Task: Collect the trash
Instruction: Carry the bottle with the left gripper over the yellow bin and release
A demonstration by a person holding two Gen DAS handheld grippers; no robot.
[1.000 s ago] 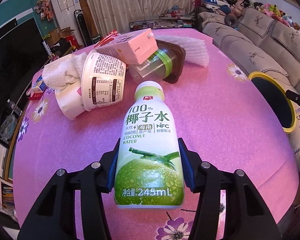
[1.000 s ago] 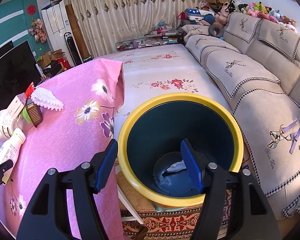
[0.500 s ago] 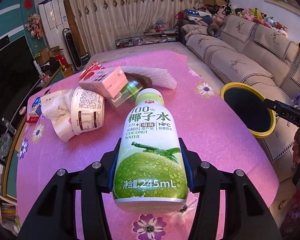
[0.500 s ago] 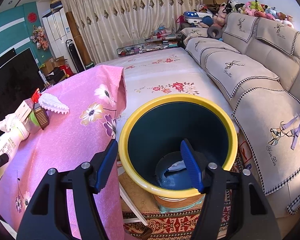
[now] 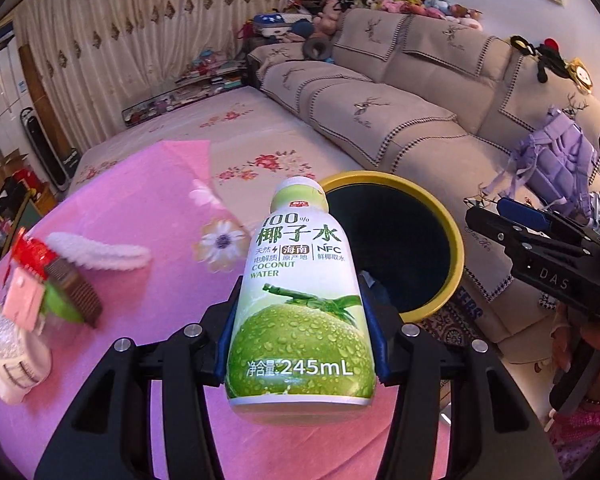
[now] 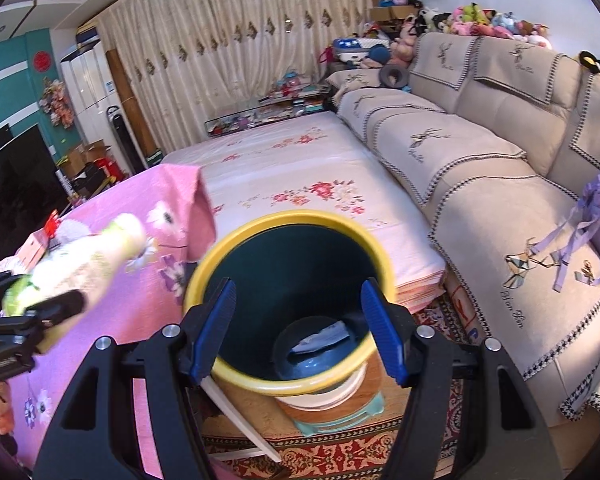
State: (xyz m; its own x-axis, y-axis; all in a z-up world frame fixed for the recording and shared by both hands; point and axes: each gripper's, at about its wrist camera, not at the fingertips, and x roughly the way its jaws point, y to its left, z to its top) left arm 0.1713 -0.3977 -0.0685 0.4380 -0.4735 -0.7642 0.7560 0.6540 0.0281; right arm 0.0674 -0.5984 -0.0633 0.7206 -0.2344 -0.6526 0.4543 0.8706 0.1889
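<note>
My left gripper (image 5: 302,336) is shut on a coconut water bottle (image 5: 300,304), white with a green label, and holds it in the air above the pink table (image 5: 148,224), its cap towards the yellow-rimmed bin (image 5: 436,216). In the right wrist view the bottle (image 6: 80,264) shows blurred at the left. My right gripper (image 6: 296,332) is open and empty above the bin (image 6: 260,224), which holds a scrap of paper (image 6: 324,336) at its bottom. The right gripper also shows in the left wrist view (image 5: 540,248) at the right.
More trash lies at the table's left: a white foam sleeve (image 5: 96,256), a pink carton (image 5: 22,304), a brown-lidded jar (image 5: 72,296), a white cup (image 5: 8,356). A beige sofa (image 5: 400,112) and a flowered mattress (image 6: 300,168) lie beyond the bin.
My left gripper has lifted the bottle off the table and swung right, towards the bin. My right gripper has stayed open above the bin, shifting slightly.
</note>
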